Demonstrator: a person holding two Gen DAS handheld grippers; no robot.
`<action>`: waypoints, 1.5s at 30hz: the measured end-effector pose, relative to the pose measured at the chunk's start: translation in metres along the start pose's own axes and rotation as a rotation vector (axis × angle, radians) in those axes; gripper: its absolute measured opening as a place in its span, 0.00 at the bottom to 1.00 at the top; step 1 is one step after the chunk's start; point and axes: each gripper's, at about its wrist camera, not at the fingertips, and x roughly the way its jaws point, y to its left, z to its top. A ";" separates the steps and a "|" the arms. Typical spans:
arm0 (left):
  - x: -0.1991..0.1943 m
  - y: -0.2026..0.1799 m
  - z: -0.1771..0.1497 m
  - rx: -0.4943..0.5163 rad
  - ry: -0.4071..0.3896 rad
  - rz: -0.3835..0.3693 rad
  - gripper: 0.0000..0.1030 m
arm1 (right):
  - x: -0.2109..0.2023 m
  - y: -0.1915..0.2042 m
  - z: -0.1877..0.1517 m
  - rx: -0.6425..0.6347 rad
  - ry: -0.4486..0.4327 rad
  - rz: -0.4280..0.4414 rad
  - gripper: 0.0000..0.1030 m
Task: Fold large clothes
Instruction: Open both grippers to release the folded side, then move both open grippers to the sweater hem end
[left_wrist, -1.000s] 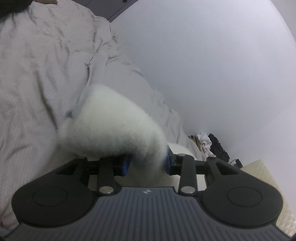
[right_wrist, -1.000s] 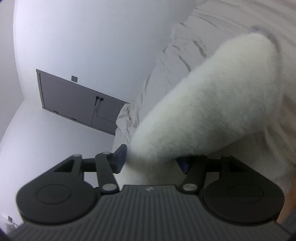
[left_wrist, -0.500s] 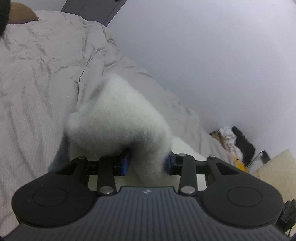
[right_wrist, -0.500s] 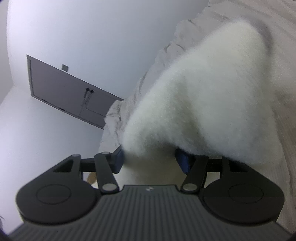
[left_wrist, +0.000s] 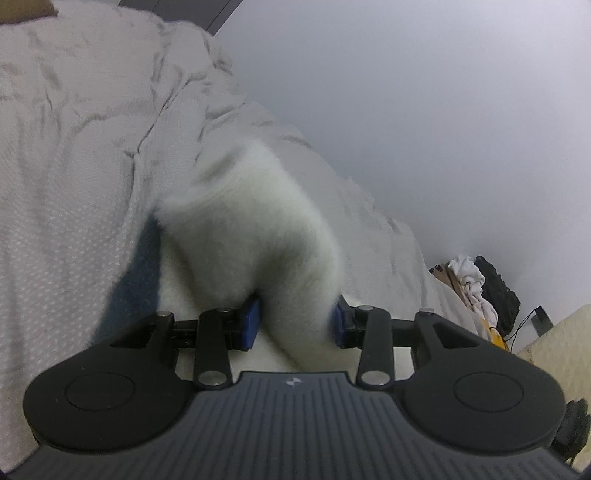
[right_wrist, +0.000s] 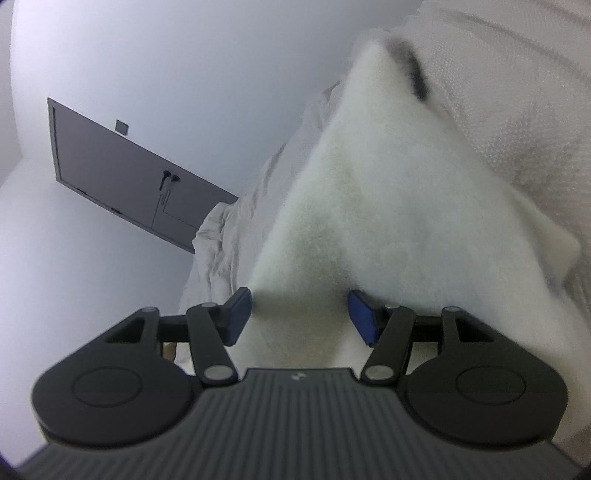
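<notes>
carrying the fleece over the bed
left gripper (left_wrist: 295, 326) and right gripper (right_wrist: 301, 317) both clench the white fleece garment (right_wrist: 388, 221); its thick pile could slip free.

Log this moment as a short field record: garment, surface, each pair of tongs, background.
garment: white fluffy garment, bunched, lifted over the bed
surface: pale textured bedcover, wrinkled
left tongs: blue pads closed on a fold of the garment
right tongs: garment between the pads, gripped
background, left view: pile of clothes by the wall
background, right view: grey door
</notes>
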 end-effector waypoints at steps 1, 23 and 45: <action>0.003 0.004 0.001 -0.007 0.005 -0.006 0.42 | 0.003 -0.002 0.001 -0.016 0.001 0.000 0.58; -0.043 -0.047 -0.013 0.339 -0.082 0.154 0.84 | -0.012 0.062 -0.027 -0.507 -0.018 -0.141 0.67; 0.020 -0.012 -0.022 0.412 -0.008 0.304 0.84 | 0.062 0.011 0.012 -0.654 -0.006 -0.391 0.64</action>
